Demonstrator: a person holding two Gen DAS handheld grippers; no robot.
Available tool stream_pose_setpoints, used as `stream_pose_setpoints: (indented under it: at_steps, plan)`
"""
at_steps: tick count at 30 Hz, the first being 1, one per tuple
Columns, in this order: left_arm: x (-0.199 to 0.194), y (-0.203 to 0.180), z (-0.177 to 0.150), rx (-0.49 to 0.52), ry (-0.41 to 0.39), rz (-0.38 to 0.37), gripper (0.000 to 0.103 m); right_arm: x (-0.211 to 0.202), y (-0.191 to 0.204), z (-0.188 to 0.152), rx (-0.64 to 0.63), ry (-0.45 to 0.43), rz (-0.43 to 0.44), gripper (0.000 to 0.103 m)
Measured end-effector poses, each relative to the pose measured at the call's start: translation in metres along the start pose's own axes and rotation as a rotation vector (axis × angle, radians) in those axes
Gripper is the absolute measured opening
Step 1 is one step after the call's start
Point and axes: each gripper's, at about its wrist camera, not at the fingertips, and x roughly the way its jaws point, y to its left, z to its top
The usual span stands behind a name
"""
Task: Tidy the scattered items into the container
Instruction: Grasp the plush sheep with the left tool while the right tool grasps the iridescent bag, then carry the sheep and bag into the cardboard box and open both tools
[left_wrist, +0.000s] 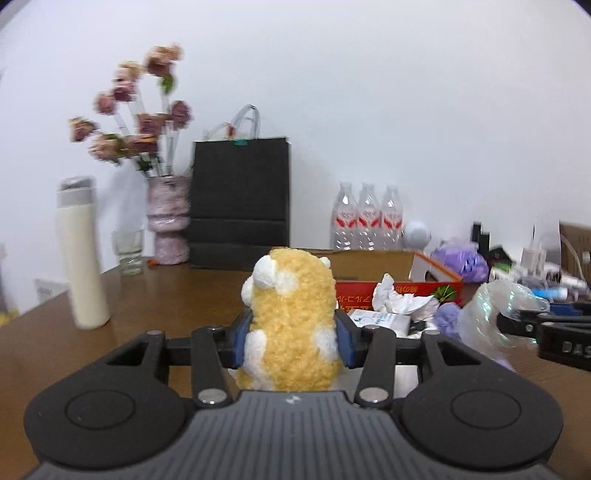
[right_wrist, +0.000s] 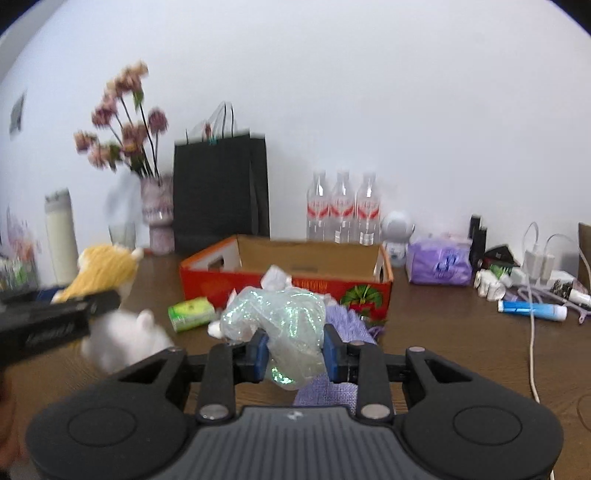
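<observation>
At the far left of the right wrist view a white insulated bottle (right_wrist: 61, 236) stands on the brown table (right_wrist: 461, 354), with a vase of pink flowers (right_wrist: 157, 218) and a black paper bag (right_wrist: 219, 192) to its right along the wall. Low at the left edge the left gripper (right_wrist: 92, 306) reaches in, and the yellow and white plush toy (right_wrist: 107, 273) sits between its fingers. The left wrist view shows this close up: the blue pads (left_wrist: 240, 339) press into the plush toy (left_wrist: 291, 325) on both sides, so the gripper (left_wrist: 291, 341) is closed on it, holding it upright above the table.

Below the toy in the right wrist view lies a blurred white plush (right_wrist: 125, 339), and right of it a small green packet (right_wrist: 192, 314). In the centre stands the red cardboard box (right_wrist: 288, 288), open at the top, with a crumpled white tissue (right_wrist: 277, 278) at its front edge. In front of it the right gripper (right_wrist: 295, 354) clamps a crumpled iridescent plastic bag (right_wrist: 280, 325); a purple knitted cloth (right_wrist: 343, 325) lies beneath. Three water bottles (right_wrist: 343, 206) stand behind the box. At the right are a purple tissue pack (right_wrist: 439, 264) and a blue tube (right_wrist: 532, 310) among white cables.
</observation>
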Motion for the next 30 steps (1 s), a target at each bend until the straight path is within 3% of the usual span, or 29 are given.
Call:
stream_pose_setpoints:
  at_steps: [4, 8, 15, 18, 22, 26, 30]
  plan:
    - [-0.042, -0.007, -0.022, 0.018, -0.014, 0.018, 0.047, -0.029, 0.008, -0.022, -0.019, -0.025, -0.06, 0.029]
    - [-0.076, -0.014, -0.035, 0.055, -0.041, 0.02, 0.047, -0.065, 0.018, -0.04, -0.002, -0.031, -0.055, 0.029]
    - [-0.07, -0.02, -0.024, 0.053, -0.061, -0.008, 0.047, -0.079, 0.029, -0.039, -0.001, -0.041, -0.047, 0.029]
    - [-0.04, -0.013, 0.004, 0.037, -0.063, -0.03, 0.047, -0.063, 0.024, -0.021, 0.011, -0.048, -0.037, 0.029]
    - [0.029, 0.002, 0.058, -0.011, -0.029, -0.052, 0.047, -0.019, 0.002, 0.021, 0.064, -0.031, 0.015, 0.03]
    - [0.115, 0.015, 0.107, -0.032, 0.04, -0.068, 0.047, 0.049, -0.028, 0.073, 0.076, -0.007, 0.012, 0.03]
    - [0.207, 0.014, 0.142, -0.024, 0.107, -0.021, 0.047, 0.135, -0.057, 0.12, 0.101, 0.078, 0.013, 0.03]
